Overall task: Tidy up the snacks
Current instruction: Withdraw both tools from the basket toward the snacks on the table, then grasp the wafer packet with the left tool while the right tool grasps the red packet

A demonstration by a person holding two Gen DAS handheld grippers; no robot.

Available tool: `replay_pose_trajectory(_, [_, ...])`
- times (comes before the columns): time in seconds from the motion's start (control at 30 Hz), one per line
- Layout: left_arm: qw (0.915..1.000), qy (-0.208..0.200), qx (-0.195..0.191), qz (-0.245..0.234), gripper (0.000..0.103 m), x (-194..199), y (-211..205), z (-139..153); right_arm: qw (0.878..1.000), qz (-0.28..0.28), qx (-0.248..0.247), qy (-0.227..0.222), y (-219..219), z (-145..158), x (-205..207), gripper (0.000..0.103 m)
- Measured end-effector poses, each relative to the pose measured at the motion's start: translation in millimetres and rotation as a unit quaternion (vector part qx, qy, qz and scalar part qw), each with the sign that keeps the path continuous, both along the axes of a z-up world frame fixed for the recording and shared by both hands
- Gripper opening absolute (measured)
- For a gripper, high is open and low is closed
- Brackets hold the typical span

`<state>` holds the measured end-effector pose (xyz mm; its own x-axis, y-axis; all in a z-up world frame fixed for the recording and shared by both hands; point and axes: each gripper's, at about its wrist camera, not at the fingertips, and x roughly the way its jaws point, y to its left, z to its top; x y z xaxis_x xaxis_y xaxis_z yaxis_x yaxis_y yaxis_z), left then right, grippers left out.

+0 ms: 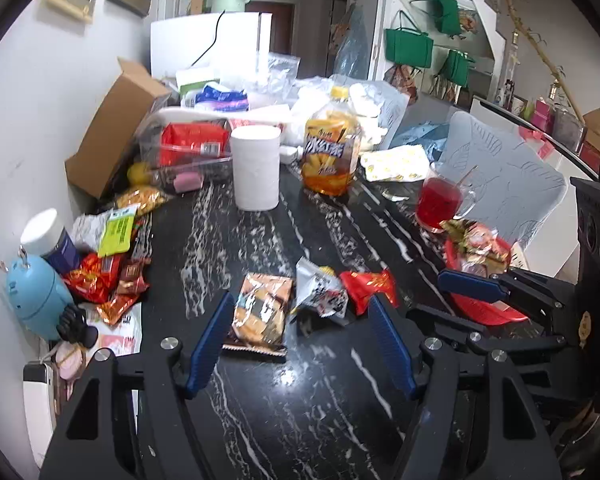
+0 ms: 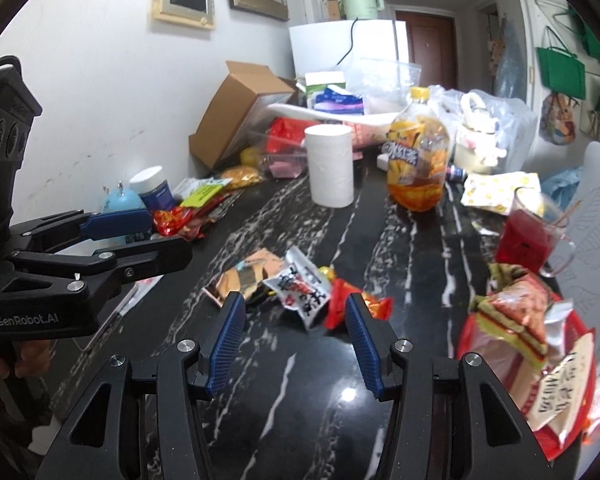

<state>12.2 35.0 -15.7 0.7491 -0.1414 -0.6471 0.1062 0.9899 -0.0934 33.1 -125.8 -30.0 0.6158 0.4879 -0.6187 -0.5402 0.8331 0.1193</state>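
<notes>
Three loose snacks lie mid-table on black marble: an orange cracker packet [image 1: 260,312] [image 2: 244,276], a white packet with black and red print [image 1: 320,288] [image 2: 300,288] and a red wrapper [image 1: 368,284] [image 2: 356,304]. My left gripper [image 1: 300,300] [image 2: 152,236] hovers open just short of them, its left finger beside the cracker packet. My right gripper [image 2: 294,304] [image 1: 484,296] is open too, nothing between its pads, the white packet just beyond them. A red basket [image 1: 488,314] [image 2: 464,332] at the right table edge holds several packets.
A paper roll [image 1: 257,168], an iced tea bottle [image 1: 332,148] and a glass mug of red drink [image 1: 438,200] stand further back. More snacks [image 1: 100,272], a white-lidded jar [image 1: 46,236] and a cardboard box [image 1: 112,128] crowd the left wall. A chair [image 1: 500,184] stands at right.
</notes>
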Motion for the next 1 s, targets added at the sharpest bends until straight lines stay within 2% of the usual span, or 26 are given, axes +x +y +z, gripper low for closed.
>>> replay_pose_trajectory(0.43, [0.9971, 0.064, -0.036, 0.017, 0.069, 38.5, 28.3, -44.8, 0.998, -0.017, -0.016, 0.05, 20.8, -32.7, 35.8, 0.052])
replay_pose_trajectory(0.7, [0.9948, 0.093, -0.037, 0.018, 0.069, 65.8, 31.4, -66.2, 0.993, -0.082, -0.029, 0.078, 16.3, -53.9, 67.2, 0.053])
replay_pose_trajectory(0.77, [0.994, 0.102, -0.037, 0.019, 0.069, 72.3, 32.7, -72.4, 0.992, -0.091, -0.029, 0.088, 14.7, -58.0, 74.0, 0.057])
replay_pose_trajectory(1.0, [0.9907, 0.128, -0.044, 0.015, 0.069, 89.5, 36.1, -88.6, 0.987, -0.114, -0.041, 0.106, 14.7, -72.3, 92.0, 0.058])
